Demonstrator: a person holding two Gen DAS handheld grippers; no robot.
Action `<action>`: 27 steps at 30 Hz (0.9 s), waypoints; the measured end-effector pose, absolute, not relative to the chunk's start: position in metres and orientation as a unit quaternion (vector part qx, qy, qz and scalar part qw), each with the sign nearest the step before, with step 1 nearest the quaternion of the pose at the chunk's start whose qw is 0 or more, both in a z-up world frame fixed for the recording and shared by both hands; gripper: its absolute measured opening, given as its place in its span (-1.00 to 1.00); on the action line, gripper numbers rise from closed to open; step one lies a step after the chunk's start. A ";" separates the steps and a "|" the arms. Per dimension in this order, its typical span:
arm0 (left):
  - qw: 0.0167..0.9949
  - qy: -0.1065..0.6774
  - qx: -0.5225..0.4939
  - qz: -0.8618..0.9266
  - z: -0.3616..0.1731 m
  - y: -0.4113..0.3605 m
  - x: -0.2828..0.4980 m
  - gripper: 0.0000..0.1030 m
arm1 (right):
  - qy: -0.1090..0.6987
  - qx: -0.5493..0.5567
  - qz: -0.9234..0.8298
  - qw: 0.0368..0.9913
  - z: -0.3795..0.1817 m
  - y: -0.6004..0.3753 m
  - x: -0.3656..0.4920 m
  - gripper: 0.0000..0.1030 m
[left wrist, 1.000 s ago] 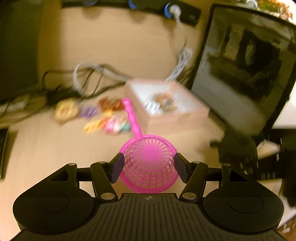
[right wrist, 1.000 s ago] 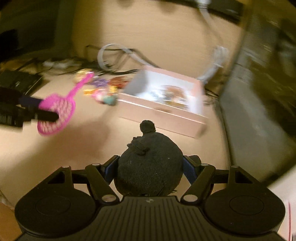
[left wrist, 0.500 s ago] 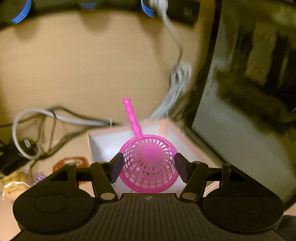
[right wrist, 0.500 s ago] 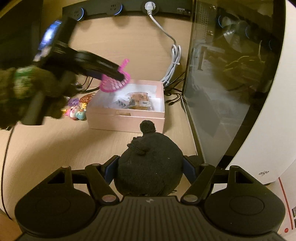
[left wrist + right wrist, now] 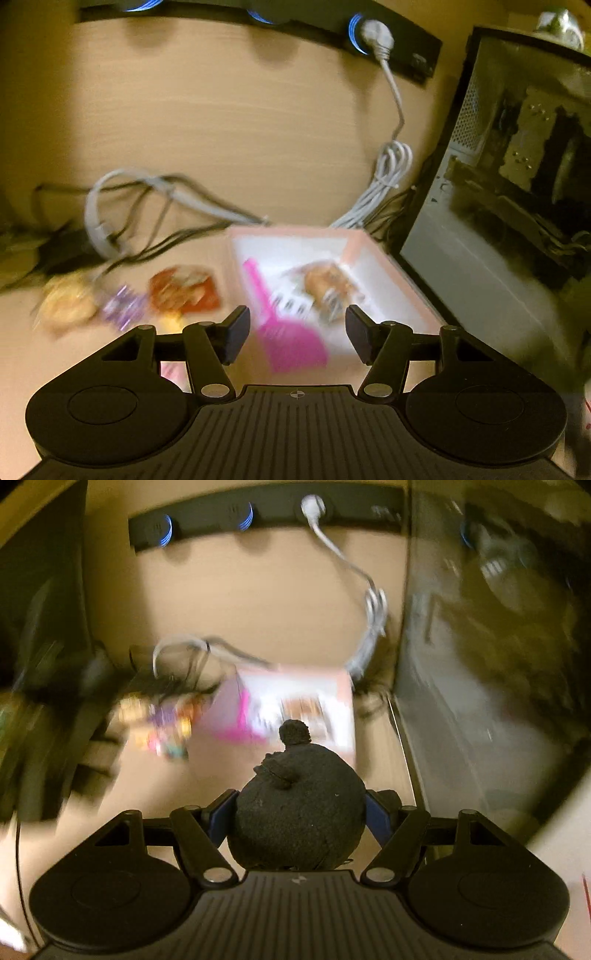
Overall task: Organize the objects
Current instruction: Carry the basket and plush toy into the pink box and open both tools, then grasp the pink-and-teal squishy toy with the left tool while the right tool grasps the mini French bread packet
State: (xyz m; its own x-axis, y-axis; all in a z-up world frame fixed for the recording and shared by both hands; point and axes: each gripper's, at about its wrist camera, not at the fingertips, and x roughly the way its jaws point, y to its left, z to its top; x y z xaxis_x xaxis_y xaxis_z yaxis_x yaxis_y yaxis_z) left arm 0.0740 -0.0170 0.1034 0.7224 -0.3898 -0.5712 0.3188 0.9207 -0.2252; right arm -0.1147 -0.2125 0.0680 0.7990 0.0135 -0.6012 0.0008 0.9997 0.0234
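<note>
Pink scoop (image 5: pixel 291 343) dropped from left tongs (image 5: pixel 295 334) into box (image 5: pixel 399 273).

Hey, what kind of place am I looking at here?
Probably a home computer desk: a glass-sided PC case stands at the right, a power strip runs along the back, and cables trail across the wooden top.

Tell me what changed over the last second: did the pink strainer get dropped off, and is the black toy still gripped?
The left hand-held gripper let go of the pink plastic mesh strainer; its jaws have since closed slightly, empty. The strainer now lies in the pale pink cardboard box by a wrapped snack. Unchanged: the right hand-held gripper stays clamped on the round black plush toy; loose sweets remain beside the box.
</note>
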 end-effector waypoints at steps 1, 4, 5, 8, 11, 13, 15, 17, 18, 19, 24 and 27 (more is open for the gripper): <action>0.927 0.322 -0.057 -0.186 0.100 -0.008 0.063 0.22 | 0.306 0.007 0.003 0.952 0.075 -0.212 -0.103 0.41; 0.928 0.329 -0.035 -0.169 0.089 0.018 0.027 0.22 | 0.272 0.002 0.000 0.962 0.096 -0.213 -0.066 0.41; 0.928 0.335 -0.025 -0.162 0.086 0.025 0.017 0.22 | 0.266 0.009 0.001 0.964 0.102 -0.215 -0.052 0.41; 0.921 0.362 -0.028 -0.142 0.070 0.048 -0.003 0.22 | 0.246 0.022 -0.001 0.969 0.113 -0.217 -0.014 0.41; 0.918 0.377 -0.053 -0.112 0.060 0.070 -0.014 0.22 | 0.226 0.016 -0.008 0.974 0.105 -0.217 0.013 0.62; 0.917 0.382 -0.053 -0.097 0.057 0.081 -0.019 0.22 | 0.246 0.014 -0.019 0.969 0.094 -0.215 0.023 0.75; 0.916 0.389 -0.042 -0.088 0.053 0.086 -0.022 0.22 | 0.269 0.028 -0.017 0.963 0.082 -0.214 0.021 0.82; 0.912 0.398 -0.038 -0.087 0.048 0.087 -0.022 0.22 | 0.288 0.025 -0.014 0.957 0.068 -0.210 0.013 0.95; 0.910 0.402 -0.038 -0.091 0.045 0.087 -0.022 0.22 | 0.295 0.016 -0.017 0.955 0.060 -0.207 0.005 0.96; 0.908 0.405 -0.037 -0.097 0.043 0.085 -0.021 0.22 | 0.302 0.008 -0.016 0.953 0.053 -0.204 -0.004 0.96; 0.914 0.383 -0.013 -0.131 0.047 0.064 -0.003 0.22 | 0.346 -0.009 -0.004 0.938 0.021 -0.193 -0.055 0.97; 0.922 0.351 0.050 -0.157 0.057 0.044 0.020 0.22 | 0.361 -0.020 -0.004 0.932 0.010 -0.186 -0.080 0.97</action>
